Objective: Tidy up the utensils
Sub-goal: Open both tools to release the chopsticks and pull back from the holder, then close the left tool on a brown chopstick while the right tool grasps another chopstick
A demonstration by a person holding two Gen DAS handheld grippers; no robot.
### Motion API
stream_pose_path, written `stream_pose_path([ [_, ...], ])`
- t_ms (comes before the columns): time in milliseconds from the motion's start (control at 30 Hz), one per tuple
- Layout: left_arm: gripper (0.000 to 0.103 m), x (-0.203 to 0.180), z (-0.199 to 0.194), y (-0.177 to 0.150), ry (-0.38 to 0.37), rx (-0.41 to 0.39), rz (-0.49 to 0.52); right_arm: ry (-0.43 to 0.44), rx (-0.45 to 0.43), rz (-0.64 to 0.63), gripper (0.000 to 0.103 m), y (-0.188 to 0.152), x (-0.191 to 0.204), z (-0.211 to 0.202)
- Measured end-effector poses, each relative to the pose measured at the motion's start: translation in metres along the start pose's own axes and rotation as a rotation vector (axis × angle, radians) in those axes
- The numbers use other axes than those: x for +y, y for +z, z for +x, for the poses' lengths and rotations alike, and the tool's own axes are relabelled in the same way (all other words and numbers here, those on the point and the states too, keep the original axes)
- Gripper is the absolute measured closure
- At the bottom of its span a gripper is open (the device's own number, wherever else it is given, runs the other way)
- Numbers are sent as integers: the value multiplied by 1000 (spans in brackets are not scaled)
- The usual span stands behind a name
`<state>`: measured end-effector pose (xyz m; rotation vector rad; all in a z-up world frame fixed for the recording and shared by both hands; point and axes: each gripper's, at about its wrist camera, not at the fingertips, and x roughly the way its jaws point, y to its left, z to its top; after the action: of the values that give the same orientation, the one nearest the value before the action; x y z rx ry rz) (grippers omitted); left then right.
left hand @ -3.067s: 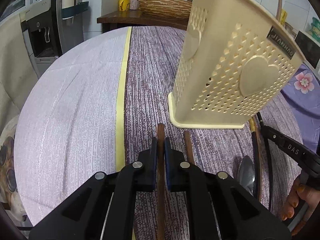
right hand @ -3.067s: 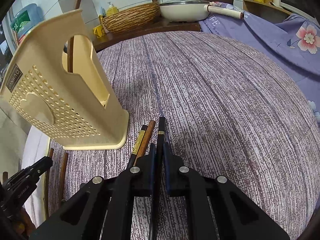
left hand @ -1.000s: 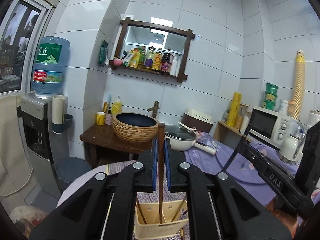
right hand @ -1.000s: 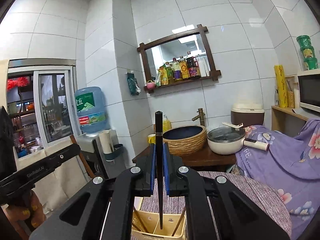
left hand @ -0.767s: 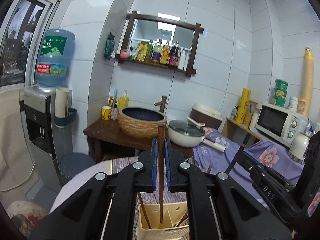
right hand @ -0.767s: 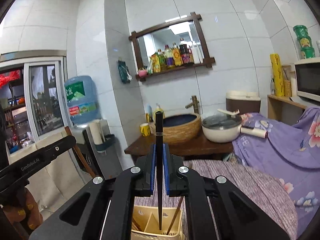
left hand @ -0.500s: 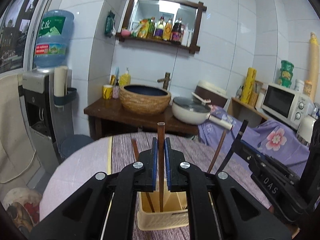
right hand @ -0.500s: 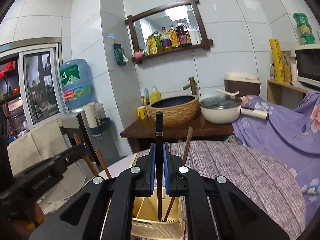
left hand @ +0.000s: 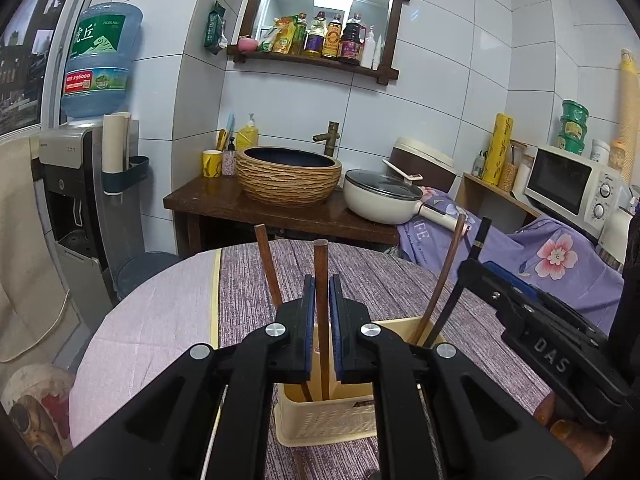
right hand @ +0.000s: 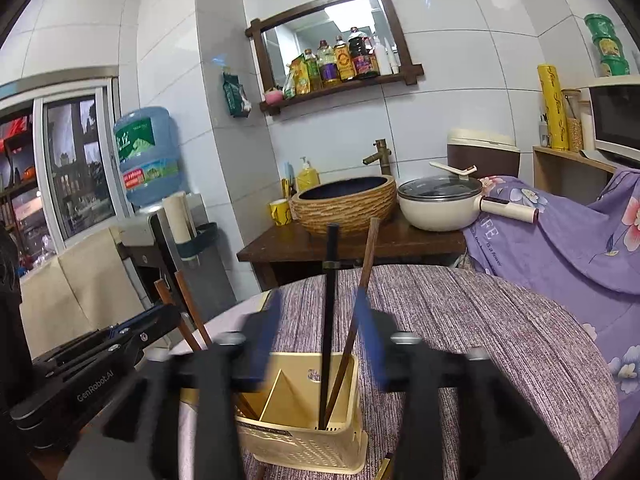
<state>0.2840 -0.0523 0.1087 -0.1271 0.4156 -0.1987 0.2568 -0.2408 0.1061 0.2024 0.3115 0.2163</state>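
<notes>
The cream perforated plastic utensil holder (right hand: 308, 432) stands upright on the purple striped tablecloth (right hand: 480, 320), and most of the sorting appears done. In its right-hand compartment, as the right wrist view shows it, a black chopstick (right hand: 330, 320) stands nearly upright with a brown wooden chopstick (right hand: 358, 300) leaning beside it. The right gripper (right hand: 318, 340) has just been opening: its blue-padded jaws are blurred and spread well apart on either side of the black chopstick, no longer pressing it, so that stick looks delivered, its lower end down inside the holder. In the other compartment two more brown wooden sticks are in play. One brown chopstick (left hand: 267, 264) leans there free; the second, a straight brown wooden chopstick (left hand: 321, 300), is pinched between the tightly closed jaws of the left gripper (left hand: 321, 344), with its lower end already dipping into the holder's mouth in the left wrist view. By my judgement what is left for this pair of moves is only the left release, then lifting both grippers clear without knocking the leaning sticks. Something slim and pale pokes out at the holder's base in the right wrist view; whether it is another utensil waiting on the table I cannot tell, so the full count of what remains is uncertain
</notes>
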Motion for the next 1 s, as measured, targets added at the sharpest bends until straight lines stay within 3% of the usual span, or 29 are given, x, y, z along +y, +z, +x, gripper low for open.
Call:
stream_pose_path([
  [67,86,-2,-5,-2,0,-2,13,-15,-11,-9,53,-1,-1,-6],
  [133,43,-3,-13,-5,2,-2,29,-21,-14,-16,53,-4,-2,-14],
  [200,31,-1,-27,-12,12,-27,33,-27,-26,-18,53,-11,-2,-28],
  [367,29,8,-48,-41,61,2,59,-47,25,-82,50,-40,-2,-48],
  [500,30,30,-38,-77,72,138,-9,-101,146,-106,50,-74,-10,-43],
  [633,45,44,-12,-117,62,298,-51,-117,338,-20,51,-112,-31,-18],
  [733,52,48,5,-141,56,383,-66,-129,447,49,59,-134,-41,-3],
  [1000,61,36,29,-171,44,473,-19,-163,561,51,71,-162,-36,20],
])
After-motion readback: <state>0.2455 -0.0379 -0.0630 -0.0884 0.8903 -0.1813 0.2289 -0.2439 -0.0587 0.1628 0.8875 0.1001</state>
